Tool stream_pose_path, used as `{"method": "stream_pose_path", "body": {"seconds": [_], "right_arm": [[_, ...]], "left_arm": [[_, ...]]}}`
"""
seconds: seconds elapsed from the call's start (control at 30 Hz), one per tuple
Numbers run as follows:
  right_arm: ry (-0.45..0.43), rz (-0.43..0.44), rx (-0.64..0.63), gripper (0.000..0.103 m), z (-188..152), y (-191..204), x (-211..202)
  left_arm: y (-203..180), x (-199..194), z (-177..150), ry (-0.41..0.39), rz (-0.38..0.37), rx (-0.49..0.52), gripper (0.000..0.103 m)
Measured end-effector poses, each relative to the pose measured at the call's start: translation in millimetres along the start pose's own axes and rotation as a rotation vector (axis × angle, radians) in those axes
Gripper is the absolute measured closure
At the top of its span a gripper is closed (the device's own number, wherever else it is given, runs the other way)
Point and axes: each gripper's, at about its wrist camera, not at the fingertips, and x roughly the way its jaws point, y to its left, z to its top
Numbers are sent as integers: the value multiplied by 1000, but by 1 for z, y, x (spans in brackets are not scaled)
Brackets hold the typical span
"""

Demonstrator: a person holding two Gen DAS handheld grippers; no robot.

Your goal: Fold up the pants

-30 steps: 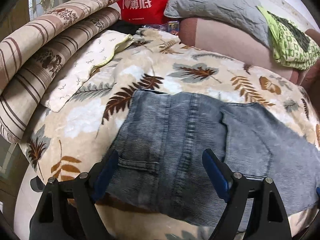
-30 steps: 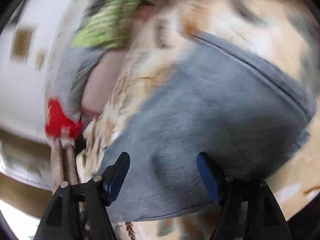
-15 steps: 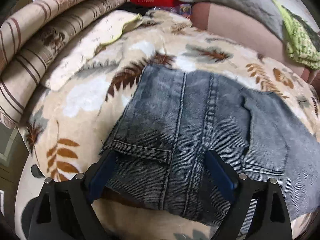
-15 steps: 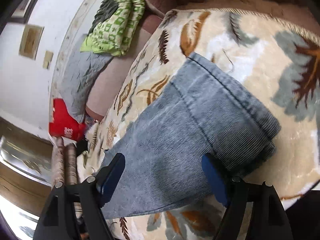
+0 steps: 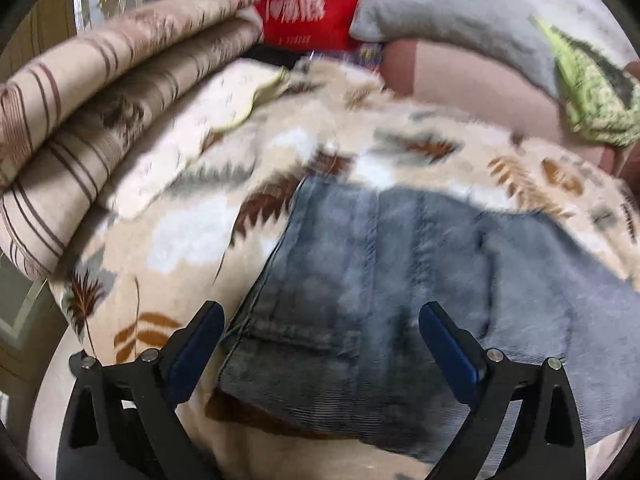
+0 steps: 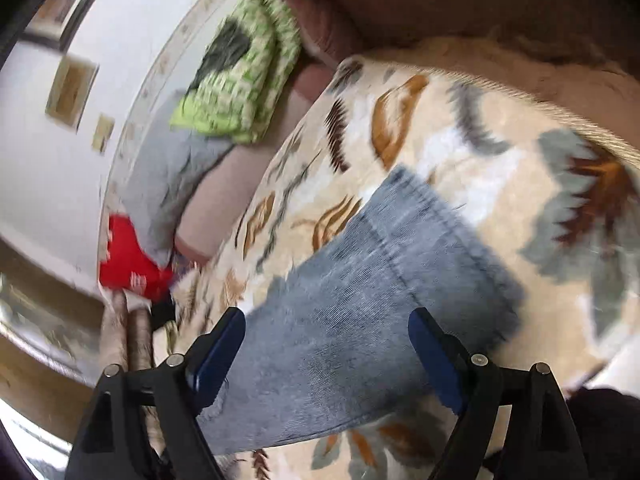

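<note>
Denim pants (image 5: 400, 280) lay folded on the leaf-print blanket (image 5: 192, 236) at twelve o'clock of both grippers, left gripper (image 5: 320, 344) and right gripper (image 6: 324, 348) having just spread open and empty, so the fold looked laid and the next called for regripping.

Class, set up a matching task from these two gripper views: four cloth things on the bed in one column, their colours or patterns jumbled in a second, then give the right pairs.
Column one:
1. pants
2. bag
3. rolled quilt
4. blanket under the pants

Column two:
A. cream with a leaf print
B. red with white lettering
C. faded blue-grey denim
D. beige with brown stripes

Pairs: 1-C, 2-B, 3-D, 4-A
</note>
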Motion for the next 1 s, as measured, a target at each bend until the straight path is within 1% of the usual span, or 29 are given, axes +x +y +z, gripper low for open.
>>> {"method": "stream_pose_path", "body": {"seconds": [0.03,0.13,0.23,0.3,0.37,0.43,0.53,0.67,0.73,0.77,0.8,0.83,0.87,0.9,0.93,0.97,1.0], "right_arm": [[-20,-7,52,17,-2,-11,-10],[20,-18,205,17,-11,-44,-17],[73,-26,307,17,-13,-59,-1],[74,-3,318,17,-12,-61,9],[73,-11,326,17,-9,-65,13],[58,-14,347,17,-4,-68,22],[35,12,387,17,-4,-77,24],[26,7,356,17,-6,-76,22],[22,5,356,17,-7,-76,22],[25,2,354,17,-6,-75,22],[28,-3,349,17,-5,-75,23],[30,-6,348,17,-5,-75,24],[31,-11,348,17,-5,-74,24],[33,-14,349,17,-5,-74,23],[34,-17,355,17,-4,-74,24],[33,-19,364,17,-4,-74,24],[30,-20,370,17,-3,-75,24]], "left_arm": [[-5,-5,2,-17,-11,5,4],[-26,-21,12,-57,-59,21,4],[-55,-34,15,-69,-129,48,4],[-83,-39,16,-53,-163,93,4],[-111,-43,15,-25,-228,129,4],[-137,-47,11,5,-281,138,4],[-181,-48,1,59,-349,157,4],[-241,-41,-17,126,-370,236,4],[-268,-41,-28,139,-374,302,4],[-285,-37,-36,137,-343,361,4],[-294,-32,-44,152,-305,411,4],[-309,-17,-58,219,-244,511,4],[-316,-6,-71,270,-225,582,4],[-311,-11,-70,217,-249,562,4],[-308,-13,-68,215,-252,554,4],[-307,-14,-66,242,-250,551,4],[-304,-18,-63,247,-255,539,4]]}}
